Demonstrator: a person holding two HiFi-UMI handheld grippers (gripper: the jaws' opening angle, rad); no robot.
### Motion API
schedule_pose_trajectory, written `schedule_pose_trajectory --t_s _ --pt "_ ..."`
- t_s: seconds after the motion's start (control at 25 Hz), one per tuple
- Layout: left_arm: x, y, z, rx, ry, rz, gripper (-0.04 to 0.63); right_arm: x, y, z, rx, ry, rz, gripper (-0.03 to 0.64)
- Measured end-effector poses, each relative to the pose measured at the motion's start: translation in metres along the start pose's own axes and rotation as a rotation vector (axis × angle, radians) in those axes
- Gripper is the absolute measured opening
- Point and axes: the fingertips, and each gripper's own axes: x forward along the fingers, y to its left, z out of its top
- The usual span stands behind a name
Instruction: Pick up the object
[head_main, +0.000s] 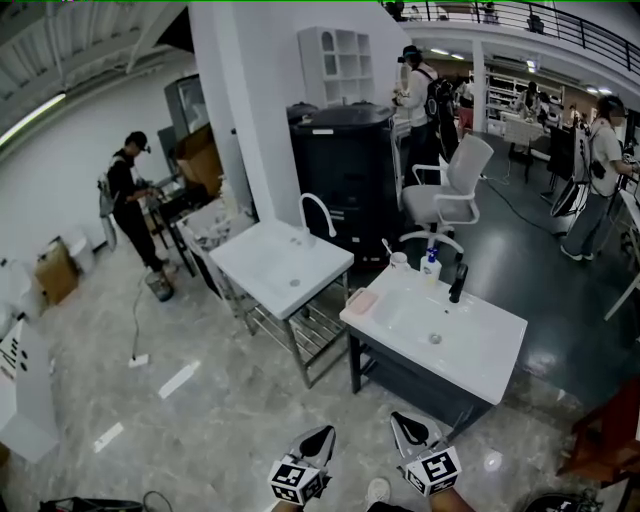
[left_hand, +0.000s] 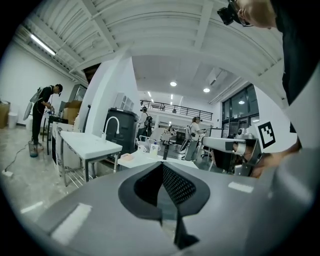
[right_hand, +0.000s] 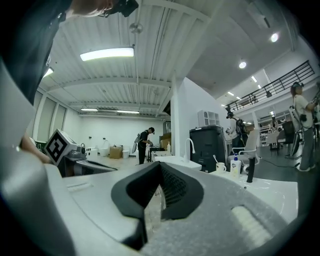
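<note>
Left gripper (head_main: 322, 436), right gripper (head_main: 402, 422): fingers closed, gripping nothing, low before white sink (head_main: 485, 345).

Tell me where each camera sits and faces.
Head view: on the head, steeply down at near sink; left hand-held gripper and right hand-held gripper below.
Left gripper view: along its shut jaws, toward far sink; right hand at right.
Right gripper view: along its shut jaws; near sink at right.
Shared: near sink.

Glossy white sink top (head_main: 470, 350), shiny mottled floor (head_main: 220, 420), metal frame (head_main: 297, 348)
</note>
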Motion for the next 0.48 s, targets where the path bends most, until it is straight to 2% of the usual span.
schedule_pose_trajectory --t_s 0.16,0.48 --pt "0.041 0.015 0.024 0.034 -0.023 0.001 0.017 0.02 -0.033 0.005 -0.003 -0.001 0.016 0.002" --pt "0.106 0.022 0.022 0.028 0.008 -0.002 0.017 0.046 -0.088 0.01 0.005 -0.001 0.035 0.002"
